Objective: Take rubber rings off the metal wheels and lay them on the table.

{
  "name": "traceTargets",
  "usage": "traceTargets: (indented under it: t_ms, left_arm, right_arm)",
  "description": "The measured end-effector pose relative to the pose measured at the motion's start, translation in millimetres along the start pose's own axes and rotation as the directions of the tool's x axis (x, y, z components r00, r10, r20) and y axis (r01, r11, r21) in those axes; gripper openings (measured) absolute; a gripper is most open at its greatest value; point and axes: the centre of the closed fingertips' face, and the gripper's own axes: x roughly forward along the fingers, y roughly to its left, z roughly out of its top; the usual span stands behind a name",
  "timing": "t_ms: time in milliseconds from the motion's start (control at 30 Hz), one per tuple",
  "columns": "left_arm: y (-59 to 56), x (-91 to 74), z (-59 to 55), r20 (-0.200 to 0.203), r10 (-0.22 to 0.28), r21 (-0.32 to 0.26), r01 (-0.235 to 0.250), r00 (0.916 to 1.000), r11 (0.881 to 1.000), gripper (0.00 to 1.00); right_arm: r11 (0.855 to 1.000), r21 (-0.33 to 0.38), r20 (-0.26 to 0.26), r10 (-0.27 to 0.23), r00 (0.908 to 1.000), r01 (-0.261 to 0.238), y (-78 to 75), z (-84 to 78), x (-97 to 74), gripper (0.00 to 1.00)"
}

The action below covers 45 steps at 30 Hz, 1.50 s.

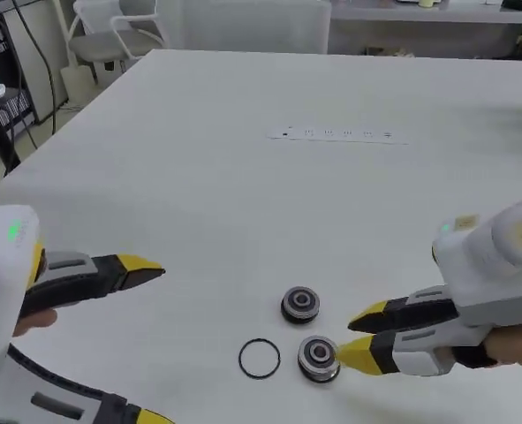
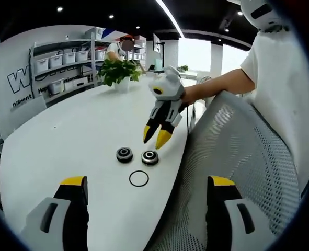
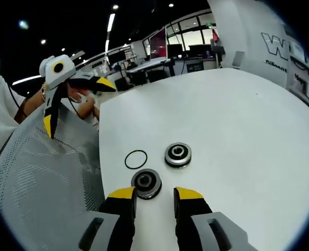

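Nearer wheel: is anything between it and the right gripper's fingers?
Nothing visible. The nearer wheel sits just ahead of the right gripper, fingers open; the loose ring and other wheel lie beyond it.

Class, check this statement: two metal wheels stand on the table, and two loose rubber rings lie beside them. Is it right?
Not quite. One loose rubber ring lies on the table, not two, as the head view shows. The far wheel and the near wheel do stand beside it.
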Motion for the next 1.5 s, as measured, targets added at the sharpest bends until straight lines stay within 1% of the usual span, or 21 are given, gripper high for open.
traceTargets:
  t_ms: [67, 133, 200, 233, 267, 367, 433, 533, 600, 667, 733, 800, 933, 1033, 1167, 1233, 1267, 1300, 1367, 1467, 1500]
  left_arm:
    - [-3.4, 1.2, 8.7, 0.002, -0.017, 0.018, 0.017, 0.9999, 1.0, 0.94]
    - [-4.0, 3.0, 16.2, -0.008, -0.025, 0.039, 0.025, 0.9997, 0.999, 0.94]
    - [-6.3, 4.9, 28.6, 0.006, -0.042, 0.073, 0.041, 0.9991, 0.996, 0.95]
    - [-7.3, 6.5, 38.1, 0.026, -0.05, 0.087, 0.047, 0.9984, 0.995, 0.95]
    - [-7.0, 7.5, 43.2, 0.033, -0.051, 0.09, 0.048, 0.9982, 0.995, 0.95]
    - [-5.4, 12.6, 58.4, 0.036, -0.057, 0.115, 0.053, 0.9977, 0.992, 0.94]
    - [-3.6, 17.2, 65.6, 0.02, -0.062, 0.157, 0.058, 0.9979, 0.986, 0.92]
    - [-2.8, 25.4, 76.9, 0.024, -0.077, 0.195, 0.071, 0.9968, 0.978, 0.91]
    - [-0.7, 32.9, 82.0, 0.018, -0.081, 0.207, 0.076, 0.9965, 0.975, 0.89]
    - [0.5, 41.1, 85.1, 0.014, -0.09, 0.237, 0.084, 0.9958, 0.968, 0.87]
    - [2.6, 49.0, 84.1, 0.004, -0.095, 0.245, 0.091, 0.9954, 0.965, 0.81]
    - [5.9, 59.5, 80.7, -0.005, -0.103, 0.235, 0.101, 0.9947, 0.967, 0.77]
    - [9.1, 78.3, 79.0, 0.014, -0.115, 0.211, 0.109, 0.9933, 0.971, 0.75]
    - [11.7, 92.0, 74.2, 0.036, -0.124, 0.199, 0.114, 0.9916, 0.973, 0.69]
    - [12.3, 108.2, 58.4, 0.026, -0.135, 0.177, 0.128, 0.9905, 0.976, 0.62]
    - [13.4, 117.7, 40.8, -0.025, -0.137, 0.156, 0.139, 0.9902, 0.978, 0.59]
    - [14.3, 121.0, 36.8, -0.03, -0.132, 0.158, 0.135, 0.9907, 0.978, 0.56]
    - [15.4, 125.4, 31.5, -0.031, -0.126, 0.157, 0.129, 0.9915, 0.979, 0.55]
    - [17.5, 131.5, 24.6, -0.018, -0.097, 0.106, 0.099, 0.9951, 0.989, 0.51]
    - [13.0, 138.5, 12.1, -0.017, -0.102, 0.086, 0.103, 0.9946, 0.991, 0.44]
    - [9.7, 140.4, 6.7, -0.038, -0.111, 0.1, 0.115, 0.9931, 0.988, 0.41]
  right_arm:
    - [1.0, -0.01, -0.012, 0.0, 0.9999, 0.0, -0.4, -2.6, 0.9, 0.26]
    - [1.0, -0.016, -0.032, -0.001, 0.9995, 0.001, -0.9, -6.2, 1.9, 0.25]
    - [1.0, -0.024, -0.046, -0.003, 0.9989, 0.002, -1.0, -8.7, 2.6, 0.25]
    - [1.0, -0.027, -0.05, -0.003, 0.9987, 0.001, -0.9, -9.4, 2.9, 0.25]
    - [1.0, -0.031, -0.055, -0.001, 0.9985, 0.0, -0.5, -9.9, 3.4, 0.25]
    - [0.999, -0.039, -0.069, 0.003, 0.9976, -0.006, 1.3, -12.4, 4.7, 0.25]
    - [0.999, -0.04, -0.076, 0.008, 0.9971, -0.011, 2.0, -14.1, 5.8, 0.25]
    - [0.999, -0.032, -0.075, 0.018, 0.997, -0.02, 4.2, -14.7, 7.4, 0.25]
    - [0.999, -0.031, -0.074, 0.02, 0.9971, -0.022, 5.2, -14.6, 8.7, 0.24]
    - [0.999, -0.036, -0.079, 0.023, 0.9966, -0.025, 6.2, -15.6, 9.9, 0.24]
    - [0.999, -0.046, -0.092, 0.02, 0.9956, -0.024, 6.2, -17.8, 10.6, 0.24]
    - [0.999, -0.049, -0.09, 0.02, 0.9958, -0.024, 6.2, -17.3, 12.1, 0.24]
    - [0.998, -0.062, -0.092, 0.013, 0.9957, -0.019, 5.6, -17.2, 12.2, 0.23]
    - [0.998, -0.062, -0.092, 0.014, 0.9957, -0.019, 6.1, -16.8, 12.3, 0.22]
    - [0.998, -0.065, -0.09, 0.015, 0.9958, -0.021, 6.3, -16.5, 13.0, 0.22]
    - [0.997, -0.069, -0.091, 0.013, 0.9958, -0.02, 6.0, -16.4, 13.0, 0.21]
    - [0.997, -0.069, -0.09, 0.013, 0.9958, -0.019, 5.6, -16.3, 13.0, 0.21]
    - [0.998, -0.068, -0.09, 0.013, 0.9959, -0.019, 5.5, -16.2, 12.9, 0.21]
    - [0.997, -0.069, -0.09, 0.009, 0.9959, -0.016, 4.9, -16.2, 12.8, 0.2]
    - [0.997, -0.072, -0.091, 0.01, 0.9958, -0.016, 5.2, -16.3, 12.8, 0.2]
    - [0.997, -0.072, -0.09, 0.009, 0.9959, -0.016, 5.3, -16.2, 12.7, 0.2]
